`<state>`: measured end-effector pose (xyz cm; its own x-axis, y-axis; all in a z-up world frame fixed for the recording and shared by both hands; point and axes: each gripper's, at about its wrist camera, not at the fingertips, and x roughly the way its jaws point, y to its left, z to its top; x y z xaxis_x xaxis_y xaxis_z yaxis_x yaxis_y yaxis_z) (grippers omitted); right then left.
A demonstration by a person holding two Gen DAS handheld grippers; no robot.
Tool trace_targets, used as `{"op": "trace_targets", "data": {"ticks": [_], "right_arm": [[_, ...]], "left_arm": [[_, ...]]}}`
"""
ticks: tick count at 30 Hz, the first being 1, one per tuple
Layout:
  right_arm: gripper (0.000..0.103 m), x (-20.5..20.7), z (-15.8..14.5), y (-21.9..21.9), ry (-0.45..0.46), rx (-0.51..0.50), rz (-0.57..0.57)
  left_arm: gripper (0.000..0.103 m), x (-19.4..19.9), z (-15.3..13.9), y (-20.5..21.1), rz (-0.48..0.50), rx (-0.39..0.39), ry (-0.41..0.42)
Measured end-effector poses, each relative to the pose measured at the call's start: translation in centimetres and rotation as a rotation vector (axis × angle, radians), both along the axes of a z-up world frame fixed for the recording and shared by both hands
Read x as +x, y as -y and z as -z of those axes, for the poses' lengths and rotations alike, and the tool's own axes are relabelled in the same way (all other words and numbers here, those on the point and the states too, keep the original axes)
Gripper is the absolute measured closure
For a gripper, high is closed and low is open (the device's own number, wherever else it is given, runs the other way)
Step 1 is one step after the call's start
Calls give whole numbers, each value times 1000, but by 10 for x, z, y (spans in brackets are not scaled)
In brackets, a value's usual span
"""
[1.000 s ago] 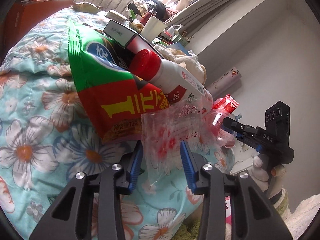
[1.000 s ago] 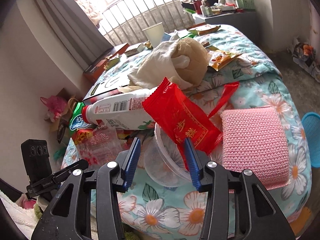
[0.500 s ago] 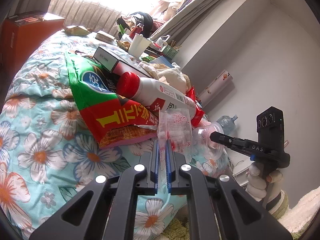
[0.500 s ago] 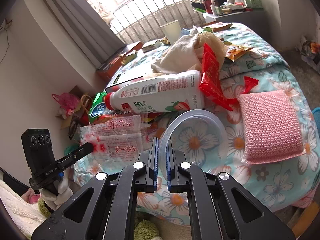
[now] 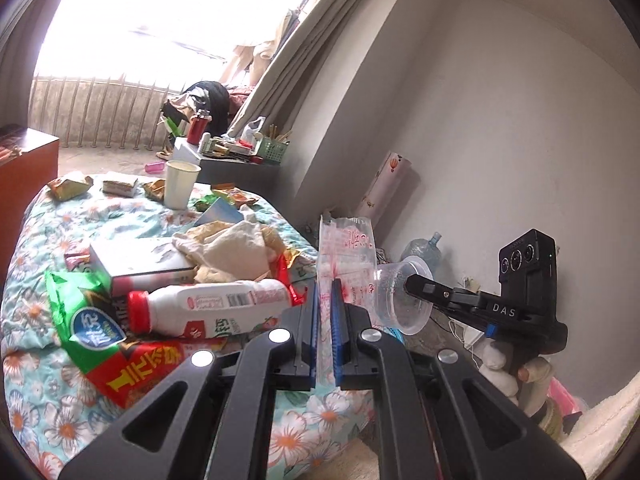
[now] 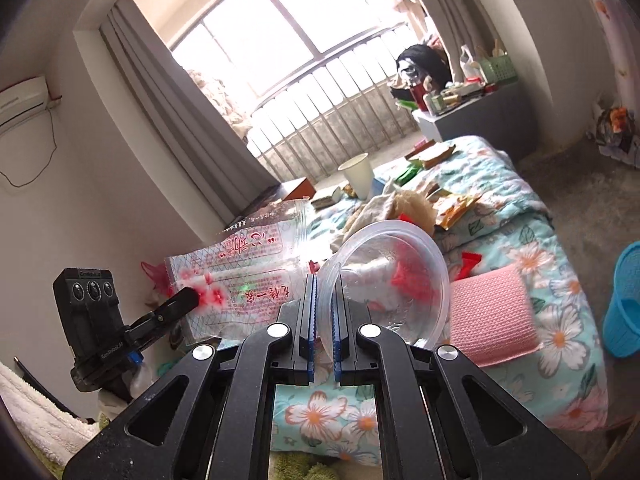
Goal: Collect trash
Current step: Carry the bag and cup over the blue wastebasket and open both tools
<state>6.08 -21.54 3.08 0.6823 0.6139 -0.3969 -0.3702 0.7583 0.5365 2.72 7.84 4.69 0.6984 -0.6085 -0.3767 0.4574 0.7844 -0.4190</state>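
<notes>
Left gripper pinches a clear printed wrapper upright between nearly closed fingers; right gripper clamps the clear plastic cup rim, both above the floral bed.

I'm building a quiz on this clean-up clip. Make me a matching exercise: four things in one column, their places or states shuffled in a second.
Things:
1. clear printed bag
2. clear plastic bowl
3. milk bottle
4. paper cup

States:
A. lying on its side on the bed
B. clamped by the left gripper, lifted
C. standing upright on the bed
D. rim pinched by the right gripper, lifted

Pairs: 1-B, 2-D, 3-A, 4-C
</notes>
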Motion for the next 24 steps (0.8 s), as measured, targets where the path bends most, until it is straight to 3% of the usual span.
{"op": "trace_targets", "data": {"ticks": [6,10,12,16,19,24], "right_arm": [[98,-12,-7,107,19,35,298],[98,-4,11,190,-56,116,507],[98,5,31,233,-118,216,569],[98,28,85,305,-238,388,677],[98,52,131,346,-325,485,731],[97,97,208,397,-496,586,779]], "left_arm": [[98,73,-41,112,189,101,-17],[98,129,-48,207,310,201,-58],[98,159,-40,263,358,284,-90],[98,209,3,372,412,475,-157],[98,239,53,438,457,568,-251],[98,296,143,512,500,608,-459]]}}
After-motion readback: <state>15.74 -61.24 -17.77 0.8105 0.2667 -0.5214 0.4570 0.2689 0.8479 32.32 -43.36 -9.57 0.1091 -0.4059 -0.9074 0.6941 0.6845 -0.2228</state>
